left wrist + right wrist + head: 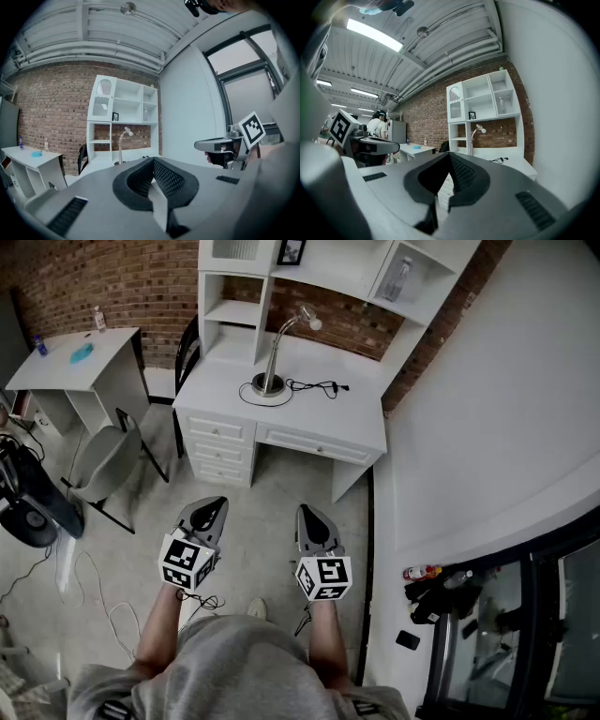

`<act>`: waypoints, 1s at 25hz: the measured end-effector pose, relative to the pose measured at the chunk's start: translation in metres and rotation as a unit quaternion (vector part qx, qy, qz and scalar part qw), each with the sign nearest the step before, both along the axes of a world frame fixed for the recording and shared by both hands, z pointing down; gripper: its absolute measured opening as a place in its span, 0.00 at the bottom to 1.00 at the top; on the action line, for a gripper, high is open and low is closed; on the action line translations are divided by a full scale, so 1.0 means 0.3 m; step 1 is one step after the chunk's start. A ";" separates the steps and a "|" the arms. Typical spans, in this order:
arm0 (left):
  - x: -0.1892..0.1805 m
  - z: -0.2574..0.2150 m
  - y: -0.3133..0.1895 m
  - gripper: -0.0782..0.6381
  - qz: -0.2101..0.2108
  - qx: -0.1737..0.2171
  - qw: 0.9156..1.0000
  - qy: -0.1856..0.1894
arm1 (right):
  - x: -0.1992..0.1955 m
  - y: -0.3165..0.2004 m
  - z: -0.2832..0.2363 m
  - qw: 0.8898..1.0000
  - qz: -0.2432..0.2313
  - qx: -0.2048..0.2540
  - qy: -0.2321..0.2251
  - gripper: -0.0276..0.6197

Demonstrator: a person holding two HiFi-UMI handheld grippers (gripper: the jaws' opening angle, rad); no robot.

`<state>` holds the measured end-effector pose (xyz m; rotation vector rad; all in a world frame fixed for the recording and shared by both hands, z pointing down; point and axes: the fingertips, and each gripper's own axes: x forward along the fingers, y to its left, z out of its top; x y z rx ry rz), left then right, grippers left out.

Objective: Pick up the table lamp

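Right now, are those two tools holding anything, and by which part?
Nothing is held. The left tool and right tool are both shut and empty; the table lamp stands untouched on the desk.

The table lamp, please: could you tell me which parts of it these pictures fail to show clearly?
- Head view: the table lamp is far off and small, so any switch on it is too small to see.
- Left gripper view: the left gripper covers most of the lamp's base.
- Right gripper view: the right gripper hides the lamp's base.
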<state>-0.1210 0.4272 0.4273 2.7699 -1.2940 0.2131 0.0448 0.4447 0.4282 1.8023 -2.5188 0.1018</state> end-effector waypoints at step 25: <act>0.162 0.036 -0.087 0.11 -0.018 -0.005 1.000 -0.002 | 0.183 -0.083 0.058 1.000 -0.014 -0.009 -0.021 0.08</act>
